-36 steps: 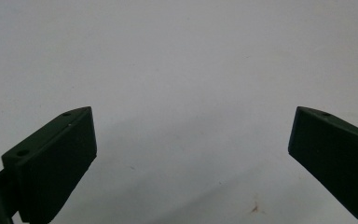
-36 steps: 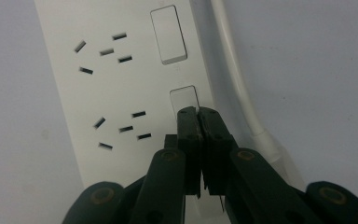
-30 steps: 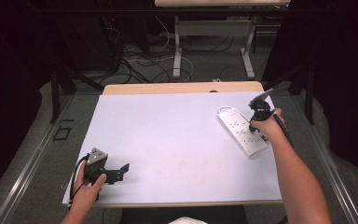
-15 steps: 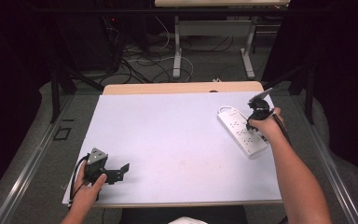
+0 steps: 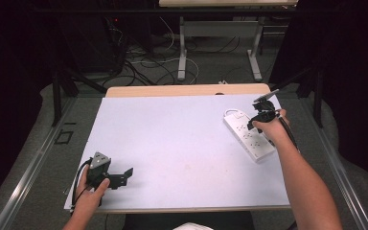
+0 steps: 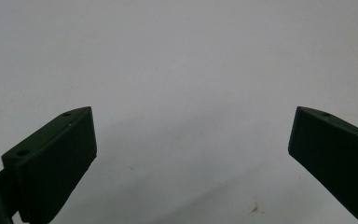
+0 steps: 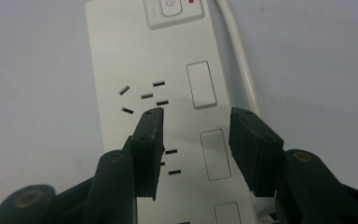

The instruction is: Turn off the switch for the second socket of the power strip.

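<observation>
Directly below right hand-held gripper (image 7: 196, 135), white pwr strip (image 7: 135, 60), jaws apart.

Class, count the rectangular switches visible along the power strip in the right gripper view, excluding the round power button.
3 on the power strip: one above the claw, one between its jaws, one cut off below; more may be hidden.

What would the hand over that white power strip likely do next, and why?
Probably lower the right gripper onto the power strip, perhaps toward a rocker switch. Its jaws stand open just above that switch, gripping nothing. The left gripper is open over bare table.
</observation>
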Demonstrator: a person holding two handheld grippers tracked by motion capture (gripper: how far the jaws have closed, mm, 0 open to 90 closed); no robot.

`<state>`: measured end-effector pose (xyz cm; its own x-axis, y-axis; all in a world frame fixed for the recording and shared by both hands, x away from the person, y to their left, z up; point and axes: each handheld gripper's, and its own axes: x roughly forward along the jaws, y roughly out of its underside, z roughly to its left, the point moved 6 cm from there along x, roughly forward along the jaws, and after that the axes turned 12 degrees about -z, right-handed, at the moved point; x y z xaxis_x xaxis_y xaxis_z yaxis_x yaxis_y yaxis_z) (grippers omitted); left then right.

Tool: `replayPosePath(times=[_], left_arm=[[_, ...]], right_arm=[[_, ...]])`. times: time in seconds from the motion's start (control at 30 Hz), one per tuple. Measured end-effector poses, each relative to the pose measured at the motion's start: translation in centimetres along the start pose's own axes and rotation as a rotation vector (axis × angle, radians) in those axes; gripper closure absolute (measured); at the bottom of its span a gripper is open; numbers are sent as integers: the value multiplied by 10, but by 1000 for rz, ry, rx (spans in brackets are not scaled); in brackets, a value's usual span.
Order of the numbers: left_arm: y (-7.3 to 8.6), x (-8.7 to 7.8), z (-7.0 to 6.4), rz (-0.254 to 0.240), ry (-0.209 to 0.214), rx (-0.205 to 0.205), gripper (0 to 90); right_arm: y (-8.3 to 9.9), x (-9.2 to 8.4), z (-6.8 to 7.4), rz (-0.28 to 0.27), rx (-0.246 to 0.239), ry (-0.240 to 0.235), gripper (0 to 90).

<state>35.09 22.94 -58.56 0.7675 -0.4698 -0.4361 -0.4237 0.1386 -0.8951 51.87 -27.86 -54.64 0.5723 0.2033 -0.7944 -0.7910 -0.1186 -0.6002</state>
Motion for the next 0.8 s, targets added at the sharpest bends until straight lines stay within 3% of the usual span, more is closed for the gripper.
replayPosePath(times=[0.3, 0.6, 0.8], left_arm=[[0, 0, 0, 6, 2, -1, 10], [0, 0, 0, 5, -1, 0, 11], [0, 1, -1, 5, 4, 0, 11]], right_arm=[[-6, -2, 7, -76, -11, -39, 450], [-8, -7, 14, -100, -76, -34, 408], [-12, -13, 25, -156, -117, -79, 393]])
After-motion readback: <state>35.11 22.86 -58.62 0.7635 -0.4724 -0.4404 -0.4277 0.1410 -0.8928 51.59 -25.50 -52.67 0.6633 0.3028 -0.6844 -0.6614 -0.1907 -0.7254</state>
